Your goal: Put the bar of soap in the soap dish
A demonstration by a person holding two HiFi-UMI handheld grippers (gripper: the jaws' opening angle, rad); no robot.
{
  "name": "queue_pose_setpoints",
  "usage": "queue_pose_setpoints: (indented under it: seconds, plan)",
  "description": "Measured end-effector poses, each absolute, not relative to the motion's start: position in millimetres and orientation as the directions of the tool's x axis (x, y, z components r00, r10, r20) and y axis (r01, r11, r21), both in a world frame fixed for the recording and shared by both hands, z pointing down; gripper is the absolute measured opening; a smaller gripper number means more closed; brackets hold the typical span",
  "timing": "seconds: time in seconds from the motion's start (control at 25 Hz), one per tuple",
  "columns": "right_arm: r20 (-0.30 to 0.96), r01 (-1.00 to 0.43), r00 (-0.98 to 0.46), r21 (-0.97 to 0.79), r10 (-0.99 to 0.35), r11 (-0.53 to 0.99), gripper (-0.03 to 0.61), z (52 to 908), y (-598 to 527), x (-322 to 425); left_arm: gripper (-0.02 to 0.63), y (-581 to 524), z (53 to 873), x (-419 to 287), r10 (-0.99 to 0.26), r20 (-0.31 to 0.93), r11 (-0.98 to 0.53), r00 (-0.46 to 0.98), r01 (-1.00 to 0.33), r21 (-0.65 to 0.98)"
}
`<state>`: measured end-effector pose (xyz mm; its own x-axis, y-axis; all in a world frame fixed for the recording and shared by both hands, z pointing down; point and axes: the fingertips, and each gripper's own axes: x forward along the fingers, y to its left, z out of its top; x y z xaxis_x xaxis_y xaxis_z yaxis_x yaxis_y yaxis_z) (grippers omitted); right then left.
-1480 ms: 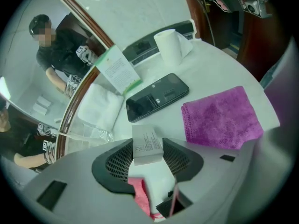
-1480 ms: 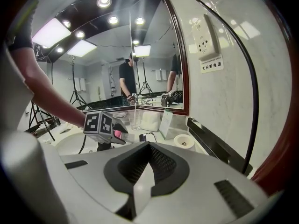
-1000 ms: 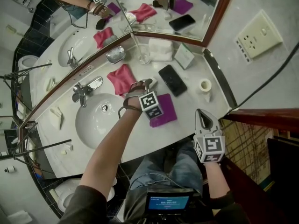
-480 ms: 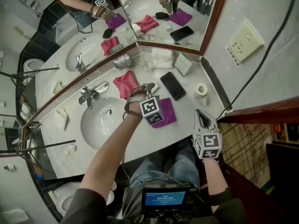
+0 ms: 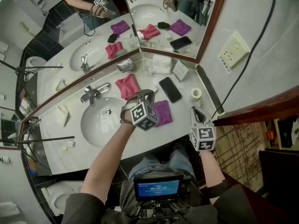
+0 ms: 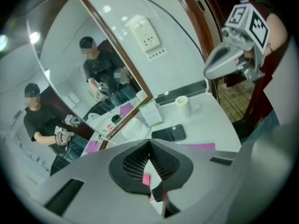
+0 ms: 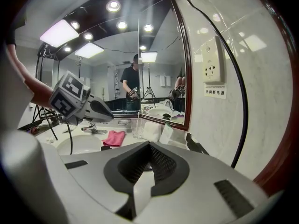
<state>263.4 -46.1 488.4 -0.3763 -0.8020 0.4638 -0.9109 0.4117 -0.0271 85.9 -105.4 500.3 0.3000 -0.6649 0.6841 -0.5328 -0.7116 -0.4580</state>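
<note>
My left gripper (image 5: 146, 94) hangs high over the counter between the pink cloth (image 5: 127, 86) and the purple cloth (image 5: 161, 112). Its jaws have just been closing and now meet with nothing between them (image 6: 150, 147). A small black oval lump, perhaps the soap, shows only as a mirror reflection (image 5: 112, 38) beside the cloths; on the counter the gripper hides it. The shiny metal soap dish (image 5: 124, 65) stands at the mirror's foot and looks empty. My right gripper (image 5: 195, 111) floats off the counter's right end, shut and holding nothing (image 7: 149, 148).
A black phone (image 5: 170, 89), a glass (image 5: 148, 69), folded white towels (image 5: 162, 63), a card (image 5: 180, 70) and a small white cup (image 5: 196, 94) stand along the back right. The basin (image 5: 100, 121) with its tap (image 5: 93, 94) lies left. Mirrors meet in the corner behind.
My left gripper has risen off the counter toward the camera, rolled a little, and its jaws have gone from spread to shut. The right gripper has lifted only slightly.
</note>
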Motion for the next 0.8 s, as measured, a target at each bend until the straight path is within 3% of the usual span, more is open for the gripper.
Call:
queue_pose_setpoints:
  seconds: [0.28, 0.56, 0.8]
  plan:
    - [0.463, -0.889, -0.413, -0.017, -0.784, 0.458, 0.023, 473.8, -56.6, 252.9, 0.0, -85.3, 450.1, 60.4, -0.709, 0.582, -0.571, 0.397, -0.808, -0.145]
    - [0.478, -0.869, -0.438, -0.009, -0.761, 0.495, 0.023, 483.1, -72.0, 246.3, 0.0, -63.2, 417.6, -1.0, -0.783, 0.481, -0.403, 0.394, -0.911, 0.09]
    - [0.498, -0.856, -0.458, -0.023, -0.737, 0.517, 0.023, 488.8, -77.9, 236.0, 0.0, -40.2, 416.2, -72.2, -0.848, 0.442, -0.214, 0.294, -0.951, 0.221]
